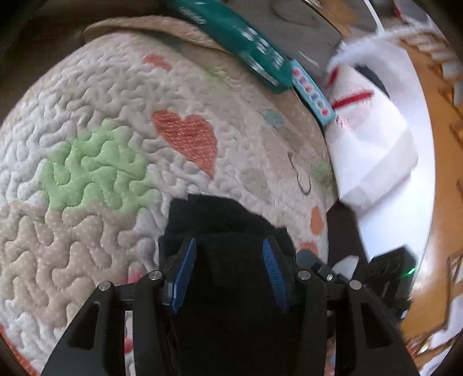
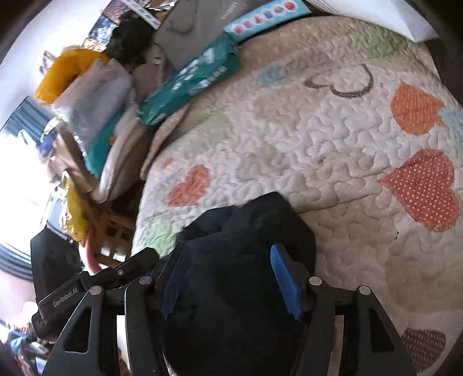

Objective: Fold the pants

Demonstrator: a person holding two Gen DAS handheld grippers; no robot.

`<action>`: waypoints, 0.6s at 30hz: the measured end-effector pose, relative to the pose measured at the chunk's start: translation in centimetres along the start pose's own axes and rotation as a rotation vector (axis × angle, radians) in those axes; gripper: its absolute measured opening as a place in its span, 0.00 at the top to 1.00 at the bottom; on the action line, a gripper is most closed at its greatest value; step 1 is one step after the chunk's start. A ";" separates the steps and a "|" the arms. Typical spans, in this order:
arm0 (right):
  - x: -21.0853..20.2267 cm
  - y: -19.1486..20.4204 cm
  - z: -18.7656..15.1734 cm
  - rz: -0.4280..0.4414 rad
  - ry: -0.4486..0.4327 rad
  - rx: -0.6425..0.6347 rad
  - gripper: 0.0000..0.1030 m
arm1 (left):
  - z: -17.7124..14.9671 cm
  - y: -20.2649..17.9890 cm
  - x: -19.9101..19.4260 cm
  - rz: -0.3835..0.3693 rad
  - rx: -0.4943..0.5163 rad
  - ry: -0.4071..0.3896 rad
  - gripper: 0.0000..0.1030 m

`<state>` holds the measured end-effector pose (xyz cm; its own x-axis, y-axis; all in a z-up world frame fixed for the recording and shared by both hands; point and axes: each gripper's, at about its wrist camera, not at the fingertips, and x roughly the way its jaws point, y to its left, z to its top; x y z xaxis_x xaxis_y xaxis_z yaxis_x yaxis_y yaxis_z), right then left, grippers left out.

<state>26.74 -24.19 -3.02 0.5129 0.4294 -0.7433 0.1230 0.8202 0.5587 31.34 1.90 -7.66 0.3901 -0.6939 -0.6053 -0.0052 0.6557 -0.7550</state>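
Dark pants [image 1: 228,228] are bunched up between the blue pads [image 1: 185,272] of the left gripper [image 1: 230,272], whose fingers stand fairly wide with the thick wad of cloth filling the gap, so it is grasping the pants. The right gripper [image 2: 228,277] does the same: its blue pads [image 2: 285,280] press into a mound of the same dark fabric [image 2: 246,231], which spills forward over the fingertips. In both views the cloth sits at the near edge of a quilted bedspread [image 1: 101,101] patterned with orange hearts [image 1: 188,138] and a green patch [image 1: 92,167].

No real container shows. Closest to one is a teal packet [image 1: 246,49] lying at the far edge of the quilt, with a light blue strip-shaped box [image 1: 312,92] just beside it; what they hold cannot be told.

Only the left view shows a white plush toy with red stitching [image 1: 356,95], leaning against a white surface past the quilt's right edge, and part of the other gripper's black body with a green light [image 1: 399,272]. Only the right view shows a heap of clutter to the left of the quilt: a yellow item [image 2: 66,69], pale folded cloths [image 2: 115,95], and a wooden frame [image 2: 113,231] lower down. The teal packet [image 2: 188,86] and blue box [image 2: 260,17] appear here too.
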 end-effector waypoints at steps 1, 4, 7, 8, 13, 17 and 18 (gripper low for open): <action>0.1 -0.6 0.2 0.009 0.000 0.019 0.38 | 0.2 0.6 0.0 -0.013 -0.020 -0.001 0.55; 0.7 -1.8 0.0 0.028 0.005 0.061 0.39 | 0.5 2.0 0.6 -0.042 -0.077 -0.002 0.55; 0.6 -2.5 -0.1 0.047 -0.006 0.082 0.42 | 0.7 2.3 -0.1 -0.032 -0.085 0.002 0.55; 0.2 -2.6 -0.1 0.037 -0.010 0.084 0.42 | 0.8 2.3 -0.9 -0.010 -0.088 -0.010 0.54; -4.8 -4.8 -0.4 -0.069 -0.084 0.160 0.37 | 0.5 2.9 -6.7 0.064 -0.093 -0.064 0.48; -9.9 -5.7 -3.0 -0.077 -0.127 0.189 0.37 | -2.3 2.3 -11.9 0.195 -0.037 -0.111 0.41; -10.9 -5.6 -3.8 -0.079 -0.132 0.181 0.37 | -3.9 1.6 -13.3 0.236 -0.007 -0.129 0.40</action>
<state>17.26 -32.00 0.60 0.6009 0.3039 -0.7393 0.3114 0.7629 0.5666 22.51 11.04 -1.83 0.4912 -0.4781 -0.7281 -0.1157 0.7927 -0.5985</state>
